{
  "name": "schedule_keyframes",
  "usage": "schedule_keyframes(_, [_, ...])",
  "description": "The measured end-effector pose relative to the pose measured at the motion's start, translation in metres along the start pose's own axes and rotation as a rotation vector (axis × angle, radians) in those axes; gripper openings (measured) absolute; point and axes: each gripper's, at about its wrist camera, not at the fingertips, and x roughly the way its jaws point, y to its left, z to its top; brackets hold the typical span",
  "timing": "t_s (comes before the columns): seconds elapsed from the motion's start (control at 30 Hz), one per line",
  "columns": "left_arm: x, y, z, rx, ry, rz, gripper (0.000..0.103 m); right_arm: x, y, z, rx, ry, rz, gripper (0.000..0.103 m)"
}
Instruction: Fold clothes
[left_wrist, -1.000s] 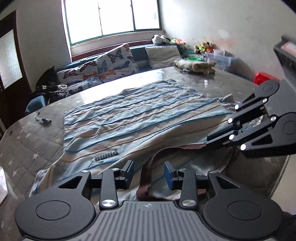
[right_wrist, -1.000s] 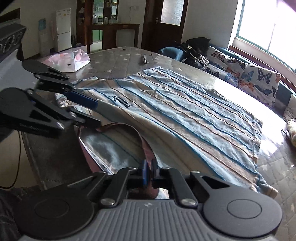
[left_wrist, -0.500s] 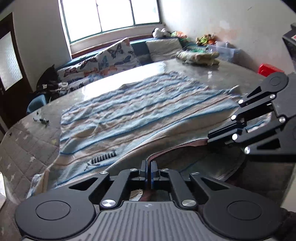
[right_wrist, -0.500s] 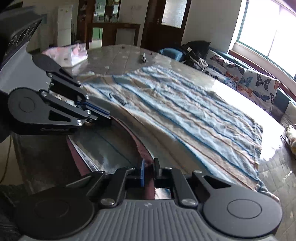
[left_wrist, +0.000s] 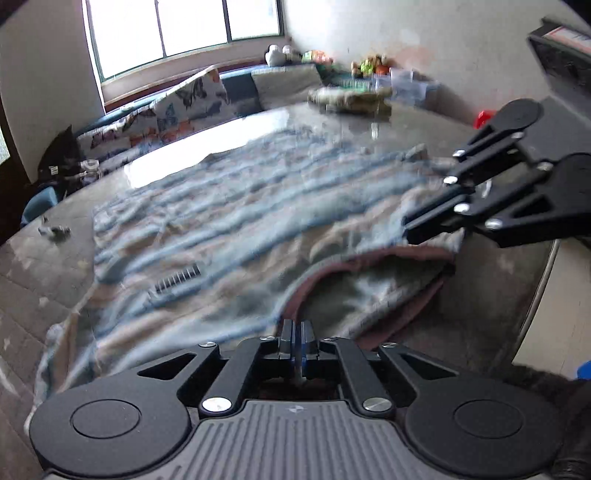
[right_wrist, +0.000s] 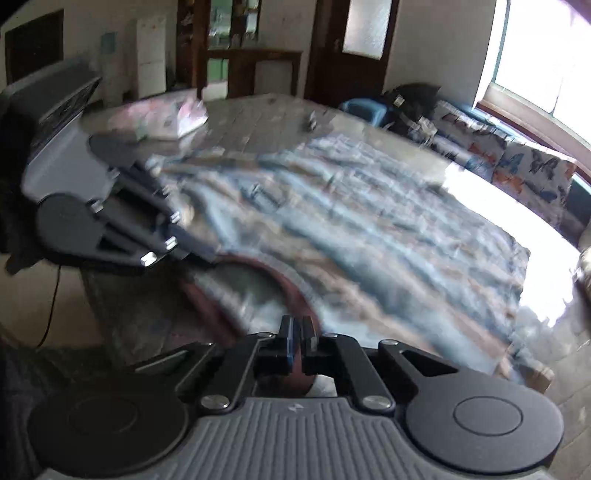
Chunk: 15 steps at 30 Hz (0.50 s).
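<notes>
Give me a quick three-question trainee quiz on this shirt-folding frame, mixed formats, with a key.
1. True or false: the left hand-held gripper is shut on the striped shirt's maroon collar.
2. Multiple choice: the right hand-held gripper is A) open above the table, B) shut on the collar, C) shut on a sleeve.
3. Fill in: the cushions under the window carry a ____ print.

Key: 1 true; 2 B; 3 butterfly.
</notes>
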Motion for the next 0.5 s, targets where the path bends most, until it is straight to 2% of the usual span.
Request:
schedule_keyframes(0.07, [-0.003,0.007,0.010,-0.024,-0.037,0.025,0.006,0.007,-0.009,0.008,0.018,-0.015,-0.016,0.011])
schedule_keyframes(0.17, [0.005,0.017,0.022,-0.073,-0.066,0.064,0.006,0.028,-0.019,0.015,0.054,-0.012,-0.034,0.014])
schedule_keyframes(0.27, [0.026,0.022,0.030,-0.117,-0.052,0.087,0.006,0.048,-0.024,0.013,0.085,0.007,-0.037,0.023])
schedule_keyframes(0.37, [0.045,0.023,0.031,-0.144,-0.028,0.075,0.006,0.056,-0.020,0.004,0.103,0.036,-0.011,0.023])
schedule_keyframes(0.5, [0.058,0.016,0.022,-0.142,0.001,0.048,0.007,0.047,-0.012,-0.012,0.102,0.051,0.025,0.023])
